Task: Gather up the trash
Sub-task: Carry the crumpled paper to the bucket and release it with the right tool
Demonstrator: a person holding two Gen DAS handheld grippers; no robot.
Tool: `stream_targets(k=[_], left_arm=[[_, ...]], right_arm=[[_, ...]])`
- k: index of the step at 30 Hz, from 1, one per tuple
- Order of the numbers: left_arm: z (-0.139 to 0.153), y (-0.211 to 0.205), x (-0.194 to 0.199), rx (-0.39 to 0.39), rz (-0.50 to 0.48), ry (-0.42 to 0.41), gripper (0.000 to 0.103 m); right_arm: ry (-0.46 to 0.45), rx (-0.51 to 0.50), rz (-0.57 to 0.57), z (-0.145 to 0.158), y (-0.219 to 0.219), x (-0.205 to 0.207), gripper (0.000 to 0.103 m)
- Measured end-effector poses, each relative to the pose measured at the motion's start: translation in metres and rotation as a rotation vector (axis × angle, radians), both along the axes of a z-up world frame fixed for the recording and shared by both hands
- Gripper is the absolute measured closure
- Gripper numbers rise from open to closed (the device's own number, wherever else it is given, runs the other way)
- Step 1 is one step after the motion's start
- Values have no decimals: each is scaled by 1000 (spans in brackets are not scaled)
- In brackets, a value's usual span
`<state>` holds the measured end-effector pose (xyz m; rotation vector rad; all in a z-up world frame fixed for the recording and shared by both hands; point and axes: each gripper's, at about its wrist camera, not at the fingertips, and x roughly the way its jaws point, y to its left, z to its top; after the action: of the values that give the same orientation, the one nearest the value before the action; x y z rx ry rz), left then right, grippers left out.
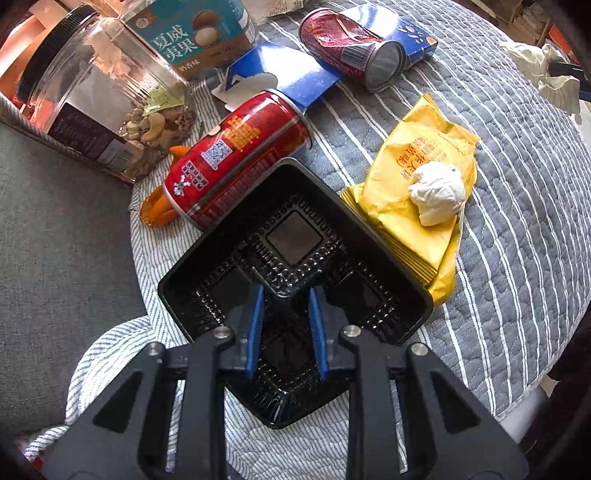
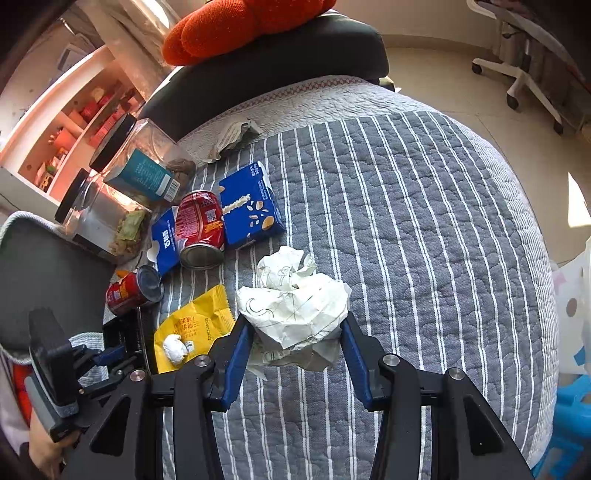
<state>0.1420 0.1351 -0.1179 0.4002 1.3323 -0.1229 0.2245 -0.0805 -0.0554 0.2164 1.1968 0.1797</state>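
The striped quilt [image 2: 406, 206] carries the litter. My right hand-held gripper [image 2: 295, 332] has its blue fingers [image 2: 236, 354] spread wide, one on each side of the crumpled paper [image 2: 295, 306]. The paper fills the gap and bulges forward past the tips. Both fingers appear to touch it, though I cannot tell from this view whether they press firmly or merely bracket it. The wad has no marked long axis; it lies straight ahead along the fingers, so the coming move turns only on closure, not on any turn of the wrist.

My left hand-held gripper [image 1: 286, 291] hangs over the black plastic tray [image 1: 207, 273], its fingers [image 1: 256, 325] part open and apparently holding nothing. The tray sits cornerwise to the fingers, one corner pointing back towards me, so its walls run diagonally to the grip line. I judge a rim grasp would need a turn.

Beyond the tray, the near red can [image 1: 236, 158] lies on its side, touching the tray's far left edge, its axis slanting up to the right. The yellow wrapper [image 1: 413, 162] lies just right of the tray, partly under it, with a small white wad [image 1: 437, 192] on top. The far red can [image 1: 351, 48] and blue carton [image 1: 413, 33] lie farther off. The left side is the nearer to all of these.
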Motion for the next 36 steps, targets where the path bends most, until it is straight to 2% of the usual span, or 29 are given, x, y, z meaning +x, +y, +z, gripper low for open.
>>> stream_targets(k=[5, 12, 20, 26, 32, 36], left_arm=[[29, -1, -5, -94, 29, -59, 79], [67, -10, -12, -180, 55, -141, 79], [85, -53, 2, -251, 19, -182, 79], [93, -98, 7, -294, -25, -184, 79], [95, -152, 12, -332, -68, -182, 79], [96, -190, 9, -356, -113, -191, 79]], right_arm=[[-23, 1, 5, 14, -11, -13, 55], [-65, 13, -17, 34, -36, -29, 55], [-85, -9, -68, 47, -78, -45, 55], [-90, -35, -168, 53, -134, -58, 55], [-89, -54, -333, 55, -213, -76, 54], [-93, -114, -441, 56, -265, -91, 54]])
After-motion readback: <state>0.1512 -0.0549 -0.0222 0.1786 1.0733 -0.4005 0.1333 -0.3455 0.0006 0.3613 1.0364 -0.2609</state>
